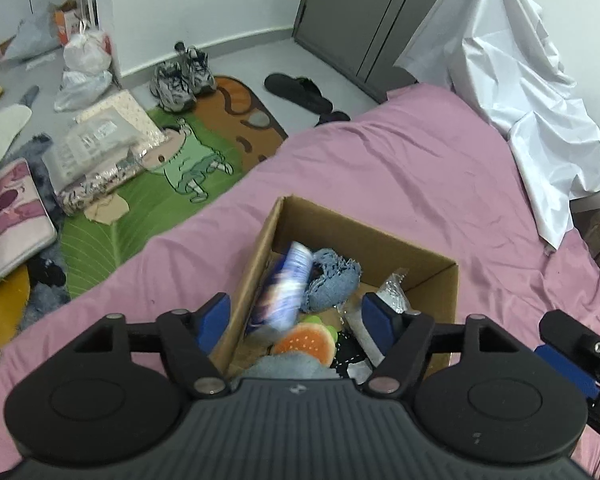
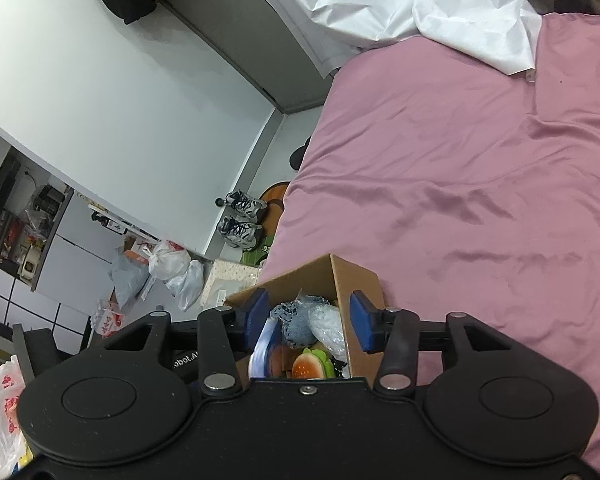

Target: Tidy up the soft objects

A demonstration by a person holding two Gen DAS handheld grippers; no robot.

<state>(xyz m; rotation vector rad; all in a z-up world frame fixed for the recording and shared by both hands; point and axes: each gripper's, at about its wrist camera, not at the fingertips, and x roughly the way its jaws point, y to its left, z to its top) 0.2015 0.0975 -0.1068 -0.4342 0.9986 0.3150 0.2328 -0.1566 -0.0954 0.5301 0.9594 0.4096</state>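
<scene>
An open cardboard box (image 1: pixel 384 236) sits on the pink bed (image 1: pixel 420 168). Inside lie a blue knitted cloth (image 1: pixel 332 280), a burger plush (image 1: pixel 306 344), a grey soft item (image 1: pixel 284 366) and a silver packet (image 1: pixel 392 294). A blue-and-white soft pack (image 1: pixel 286 288) is blurred inside the box against its left wall, free of my fingers. My left gripper (image 1: pixel 296 320) is open above the box. My right gripper (image 2: pixel 306 318) is open over the same box (image 2: pixel 352 280), with the cloth (image 2: pixel 296 320), burger plush (image 2: pixel 310 364) and pack (image 2: pixel 262 346) between its fingers, untouched. Its finger also shows in the left wrist view (image 1: pixel 568 364).
A white sheet (image 1: pixel 512 80) lies bunched at the far side of the bed. On the floor left of the bed are a cartoon rug (image 1: pixel 188 168), sneakers (image 1: pixel 182 76), black slippers (image 1: pixel 300 90), plastic bags (image 1: pixel 84 60) and folded bedding (image 1: pixel 100 156). A grey wardrobe (image 1: pixel 372 12) stands behind.
</scene>
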